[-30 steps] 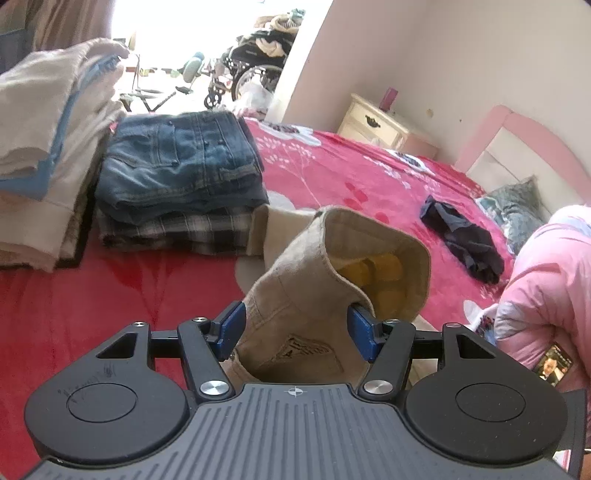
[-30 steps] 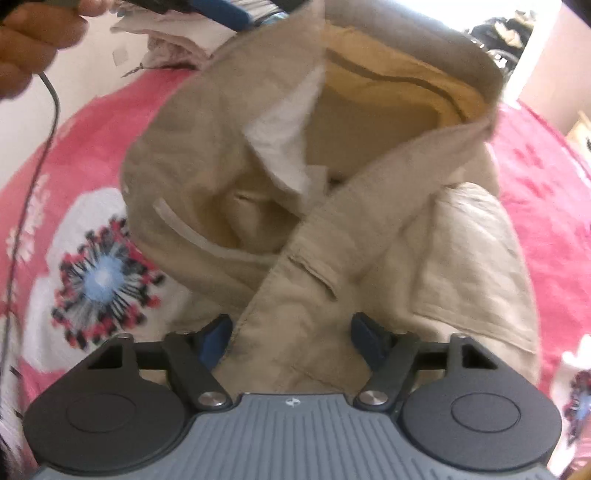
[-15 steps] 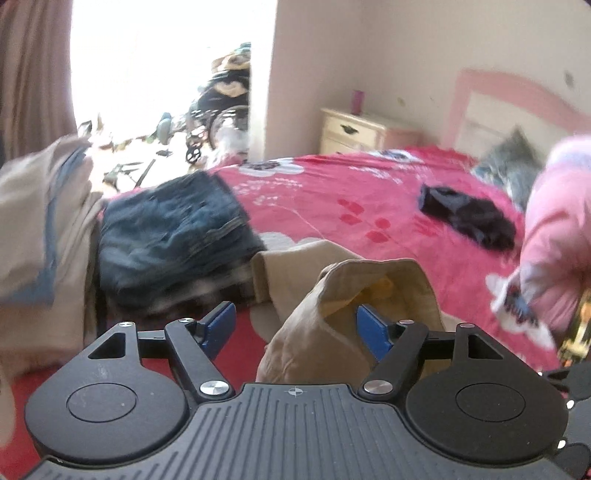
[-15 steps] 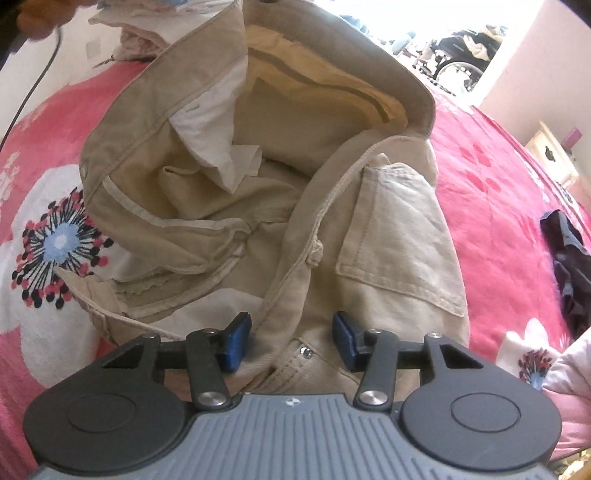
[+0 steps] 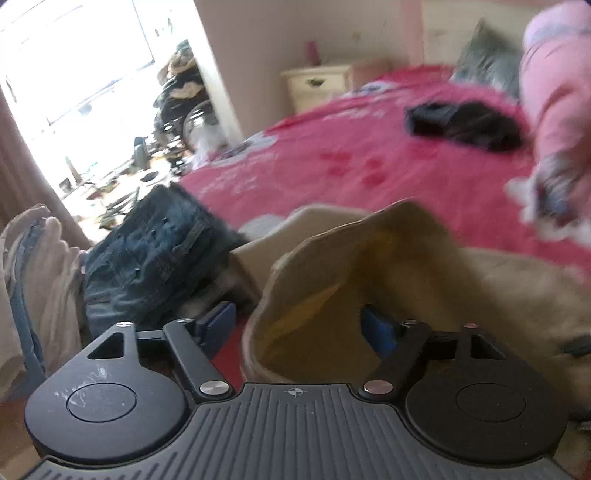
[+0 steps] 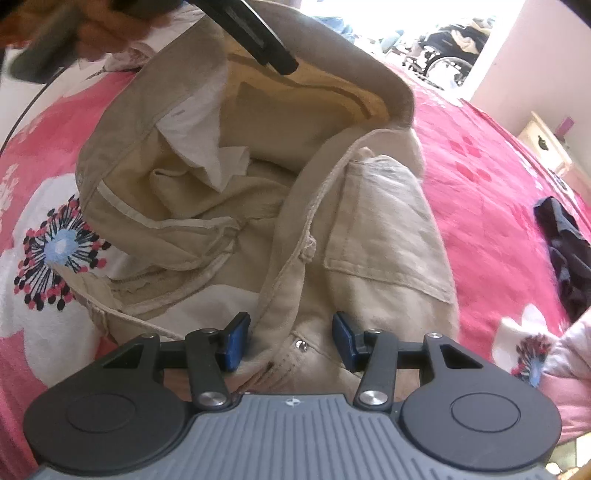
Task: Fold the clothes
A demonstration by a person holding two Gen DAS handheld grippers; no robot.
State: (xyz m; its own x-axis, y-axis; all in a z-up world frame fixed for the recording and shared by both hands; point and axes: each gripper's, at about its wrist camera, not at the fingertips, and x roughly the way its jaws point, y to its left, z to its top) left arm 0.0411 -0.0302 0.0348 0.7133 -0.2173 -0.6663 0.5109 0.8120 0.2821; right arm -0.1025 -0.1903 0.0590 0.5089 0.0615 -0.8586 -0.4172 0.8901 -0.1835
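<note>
Beige trousers [image 6: 258, 177] lie bunched on the red flowered bedspread [image 6: 480, 177], waistband open and inside showing. My right gripper [image 6: 290, 338] stands open around the waistband near the metal button [image 6: 302, 344], the blue pads not pressing the cloth. My left gripper [image 5: 299, 325] is open; the trousers' waistband edge [image 5: 332, 266] stands between its pads, the right pad against the fabric. The left gripper's body also shows at the top of the right wrist view [image 6: 255, 33], over the far waistband.
Folded jeans [image 5: 159, 254] and a pile of pale folded clothes [image 5: 33, 288] sit at the left. A dark garment [image 5: 461, 125] lies further up the bed. A pink quilt [image 5: 557, 92] is at the right, a nightstand [image 5: 317, 85] beyond.
My left gripper has opened and let the trousers' waistband sag lower, and has swung right. My right gripper has narrowed somewhat around the waistband, and the trousers have settled flatter on the bed.
</note>
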